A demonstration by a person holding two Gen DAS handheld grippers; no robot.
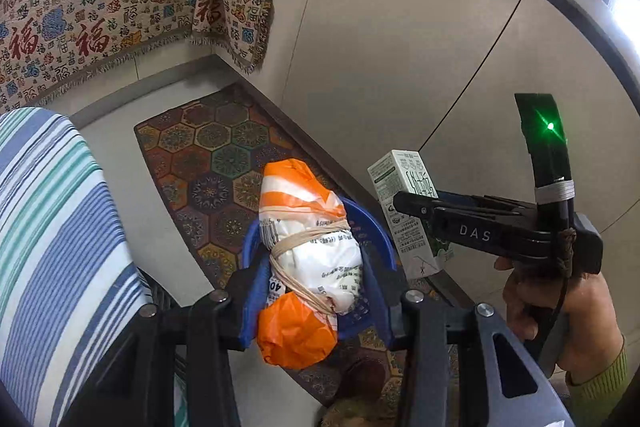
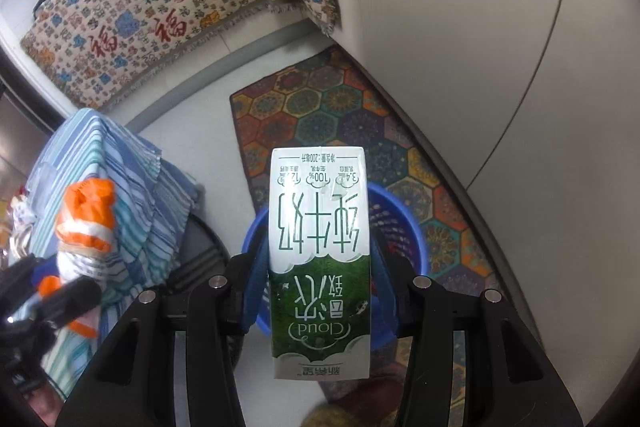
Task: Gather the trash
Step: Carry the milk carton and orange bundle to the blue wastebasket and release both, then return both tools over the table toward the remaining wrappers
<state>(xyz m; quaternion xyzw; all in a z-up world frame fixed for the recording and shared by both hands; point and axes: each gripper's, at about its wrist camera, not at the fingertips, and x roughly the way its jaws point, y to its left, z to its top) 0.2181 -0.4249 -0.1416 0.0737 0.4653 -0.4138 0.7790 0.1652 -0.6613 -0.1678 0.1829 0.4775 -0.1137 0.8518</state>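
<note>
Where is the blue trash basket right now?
In both wrist views the blue basket stands on the patterned rug by the wall, directly below the milk carton and orange-white bundle.

The basket [image 2: 404, 227] stands on the rug [image 2: 320, 115], which lies along the foot of the wall [image 2: 460, 27]. Above the basket, the milk carton [image 2: 320, 259] sits between the right gripper [image 2: 320, 291] fingers, and just left of it the tied bag [image 1: 308, 255] sits between the left gripper [image 1: 316, 295] fingers. Left of the basket is the striped cloth [image 2: 132, 179]. Beyond the basket, past the rug's far end, hangs the patterned throw [image 2: 160, 7].
</note>
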